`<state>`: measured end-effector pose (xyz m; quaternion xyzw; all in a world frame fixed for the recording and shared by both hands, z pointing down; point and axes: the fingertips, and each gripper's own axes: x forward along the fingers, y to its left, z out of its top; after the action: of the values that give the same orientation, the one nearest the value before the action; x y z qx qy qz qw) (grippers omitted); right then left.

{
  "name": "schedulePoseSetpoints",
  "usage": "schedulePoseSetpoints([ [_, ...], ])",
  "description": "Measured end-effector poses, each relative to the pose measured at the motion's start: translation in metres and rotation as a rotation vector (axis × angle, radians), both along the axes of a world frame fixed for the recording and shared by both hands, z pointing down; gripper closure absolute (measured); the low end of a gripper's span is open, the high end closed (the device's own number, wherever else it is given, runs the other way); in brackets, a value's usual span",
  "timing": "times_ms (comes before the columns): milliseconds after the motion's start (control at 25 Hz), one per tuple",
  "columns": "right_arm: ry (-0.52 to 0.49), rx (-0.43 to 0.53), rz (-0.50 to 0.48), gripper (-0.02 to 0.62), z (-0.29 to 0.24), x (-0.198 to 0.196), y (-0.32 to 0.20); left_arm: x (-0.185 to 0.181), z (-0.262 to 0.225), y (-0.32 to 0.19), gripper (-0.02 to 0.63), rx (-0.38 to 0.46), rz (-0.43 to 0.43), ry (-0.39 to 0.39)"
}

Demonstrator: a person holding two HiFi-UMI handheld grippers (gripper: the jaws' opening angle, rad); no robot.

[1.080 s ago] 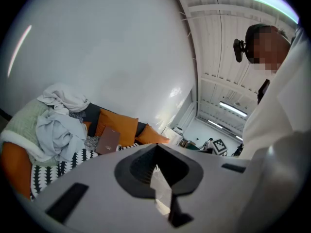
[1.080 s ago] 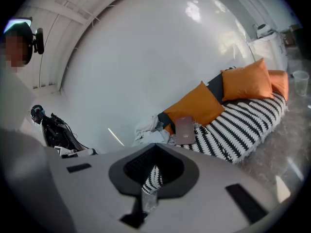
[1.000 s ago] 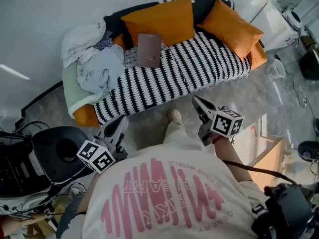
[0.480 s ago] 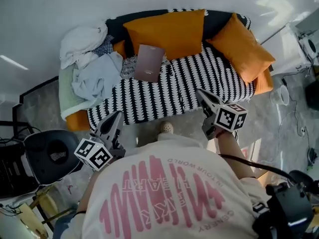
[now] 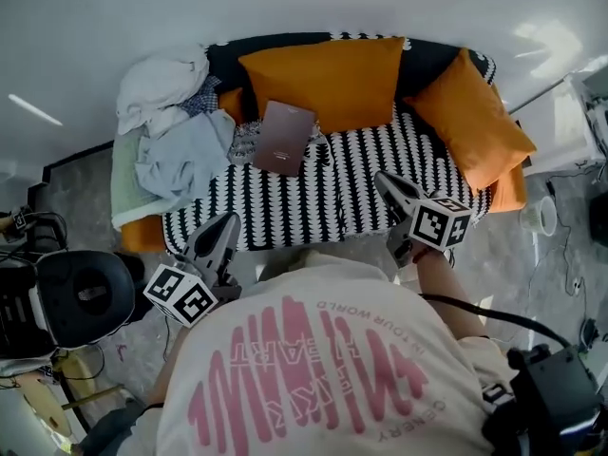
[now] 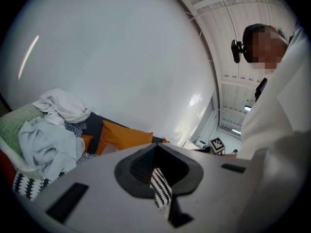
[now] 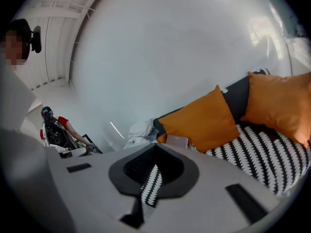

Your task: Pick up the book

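Since the book (image 5: 283, 138) lies well apart from both claws, on the far left part of the sofa (image 5: 427, 53) seat with its far edge tilted up against the bigger orange cushion (image 5: 328, 69), the step in hand looks like the reach, and nothing is gripped yet. Both the left claw (image 5: 226, 224) and the right claw (image 5: 388, 186) have their jaws pressed together with nothing held between them, and both sit by the near edge of the black-and-white cover (image 5: 361, 160). Whichever one goes in should, I judge, be opened wide before it gets to the book, not at the last instant. The right claw seems the better pick: its own view looks toward the book (image 7: 178, 141) with an open path across the cover. The heap of clothes (image 5: 176, 136) sits just left of the book and could snag the left claw. Because the book is thin and rests on soft stuff, sliding one jaw under its raised edge and closing there would likely hold better. Pressing down from above may only push it into the cushion. Counted: one book, two big orange cushions with the second (image 5: 480, 122) at the far right, one heap of clothes, one sofa, two claws.
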<state>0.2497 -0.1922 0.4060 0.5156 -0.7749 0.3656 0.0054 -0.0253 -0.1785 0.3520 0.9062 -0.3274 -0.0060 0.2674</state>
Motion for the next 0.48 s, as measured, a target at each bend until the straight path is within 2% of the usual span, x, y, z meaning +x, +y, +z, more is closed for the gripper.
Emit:
schedulePoseSetpoints([
  [120, -0.004, -0.001, -0.031, 0.586, 0.004, 0.002, -0.013, 0.003, 0.004, -0.001, 0.598, 0.016, -0.020, -0.055],
  [480, -0.053, -0.035, -0.091, 0.586, 0.034, -0.003, -0.039, -0.006, 0.017, -0.012, 0.598, -0.029, -0.096, -0.105],
])
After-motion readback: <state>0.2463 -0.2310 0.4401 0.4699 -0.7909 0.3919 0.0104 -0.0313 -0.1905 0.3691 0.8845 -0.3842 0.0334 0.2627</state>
